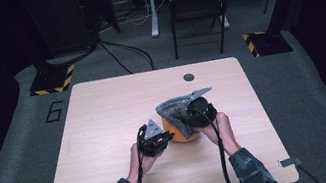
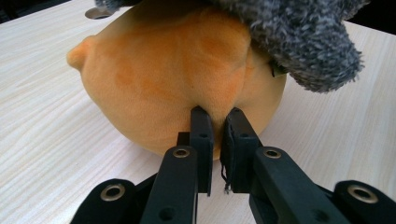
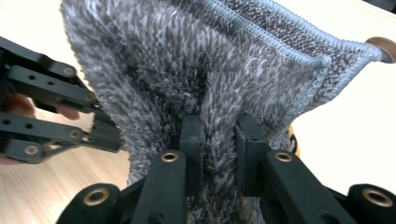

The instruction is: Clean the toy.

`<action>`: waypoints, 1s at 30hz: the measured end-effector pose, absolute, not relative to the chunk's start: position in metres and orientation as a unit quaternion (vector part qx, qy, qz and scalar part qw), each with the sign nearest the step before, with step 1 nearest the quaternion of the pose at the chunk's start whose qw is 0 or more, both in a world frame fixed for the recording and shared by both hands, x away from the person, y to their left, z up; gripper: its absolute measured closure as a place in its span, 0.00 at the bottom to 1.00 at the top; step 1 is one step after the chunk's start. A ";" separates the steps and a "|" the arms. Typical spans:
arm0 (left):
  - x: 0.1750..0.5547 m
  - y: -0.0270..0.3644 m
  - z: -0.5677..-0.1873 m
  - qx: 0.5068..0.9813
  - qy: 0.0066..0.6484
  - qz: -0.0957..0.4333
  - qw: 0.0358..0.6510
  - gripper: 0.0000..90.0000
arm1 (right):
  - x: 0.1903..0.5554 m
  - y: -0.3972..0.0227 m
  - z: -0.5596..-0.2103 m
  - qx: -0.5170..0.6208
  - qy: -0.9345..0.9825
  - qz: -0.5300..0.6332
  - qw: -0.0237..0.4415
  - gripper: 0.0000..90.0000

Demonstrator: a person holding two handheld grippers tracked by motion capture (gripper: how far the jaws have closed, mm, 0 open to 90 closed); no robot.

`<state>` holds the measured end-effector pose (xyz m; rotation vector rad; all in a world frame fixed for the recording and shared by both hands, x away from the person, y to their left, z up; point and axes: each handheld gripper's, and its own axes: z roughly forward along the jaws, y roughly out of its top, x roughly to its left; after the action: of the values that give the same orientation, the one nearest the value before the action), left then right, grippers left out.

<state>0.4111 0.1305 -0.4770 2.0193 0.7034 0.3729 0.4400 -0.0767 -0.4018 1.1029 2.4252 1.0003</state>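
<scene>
A: How far along is the work?

B: The orange plush toy [image 2: 182,79] is pinched in the left tool [image 2: 215,122], resting on the tabletop [image 1: 103,112] near its middle. The grey fleece cloth [image 3: 187,74] is clamped in the right tool [image 3: 219,135] and is draped over the toy's top.

A: What is left?

B: It is judged that the cloth is only partly off or on; the toy's lower side is uncovered.

left hand-held gripper [image 1: 160,138]: at orange plush [image 1: 182,134] | right hand-held gripper [image 1: 194,113]: holds grey cloth [image 1: 173,110]
</scene>
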 end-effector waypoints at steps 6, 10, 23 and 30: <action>0.412 0.131 -0.478 0.822 0.290 0.152 0.466 0.92 | 0.447 -0.087 -0.409 0.396 0.843 0.334 0.145 0.85; 0.413 0.131 -0.480 0.823 0.289 0.158 0.464 0.91 | 0.454 -0.099 -0.418 0.416 0.840 0.324 0.129 0.85; 0.413 0.131 -0.480 0.821 0.288 0.154 0.468 0.91 | 0.475 -0.134 -0.457 0.486 0.825 0.270 0.101 0.85; 0.413 0.133 -0.480 0.822 0.285 0.153 0.468 0.91 | 0.476 -0.143 -0.446 0.484 0.822 0.283 0.103 0.85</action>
<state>0.4131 0.1327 -0.4797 2.0174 0.6991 0.3750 0.4756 -0.1432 -0.4460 1.4284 2.4252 0.8337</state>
